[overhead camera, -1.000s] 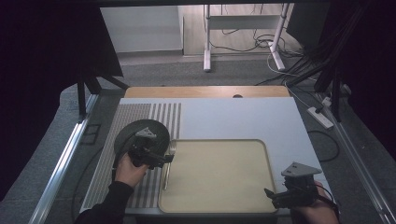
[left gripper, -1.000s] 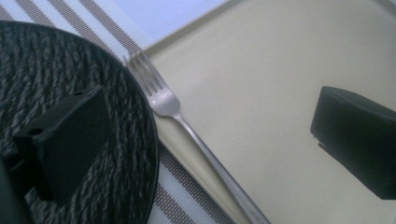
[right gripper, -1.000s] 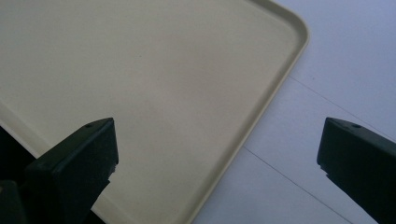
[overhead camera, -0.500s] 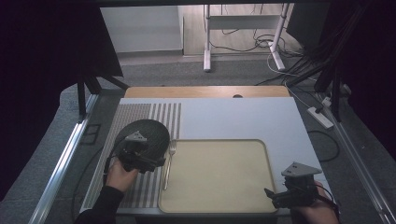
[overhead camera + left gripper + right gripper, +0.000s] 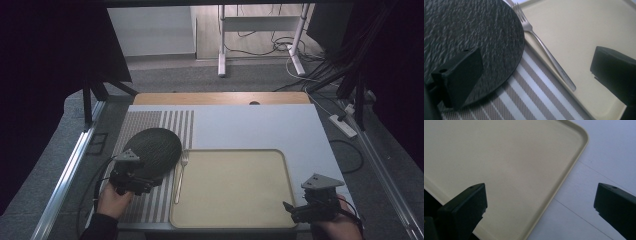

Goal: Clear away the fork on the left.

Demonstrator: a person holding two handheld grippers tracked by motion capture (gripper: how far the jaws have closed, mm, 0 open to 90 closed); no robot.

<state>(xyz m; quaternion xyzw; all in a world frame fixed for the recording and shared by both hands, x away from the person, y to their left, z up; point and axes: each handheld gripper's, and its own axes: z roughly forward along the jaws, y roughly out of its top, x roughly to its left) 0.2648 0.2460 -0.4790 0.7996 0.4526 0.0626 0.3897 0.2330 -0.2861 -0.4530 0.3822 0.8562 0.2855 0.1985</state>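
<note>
A dark round plate (image 5: 152,146) lies on the striped mat (image 5: 145,125) at the left of the table. A silver fork (image 5: 180,172) rests along the left rim of the beige tray (image 5: 230,187). My left gripper (image 5: 147,181) hovers at the plate's near edge, open and holding nothing. In the left gripper view (image 5: 539,75) one jaw is over the plate (image 5: 474,30) and the other over the tray (image 5: 586,30), with the fork (image 5: 544,50) ahead between them. My right gripper (image 5: 292,210) is open at the tray's near right corner. The right gripper view (image 5: 540,207) looks at bare tray (image 5: 499,157).
The white table top (image 5: 260,125) stretches behind and to the right of the tray, as does the white surface (image 5: 604,157) in the right gripper view. A wooden strip (image 5: 220,98) runs along the far edge. Metal rails flank the table, with cables on the floor beyond.
My left gripper has drawn back from over the plate toward the near left edge. The plate, fork and tray stay where they were. The right gripper has not moved.
</note>
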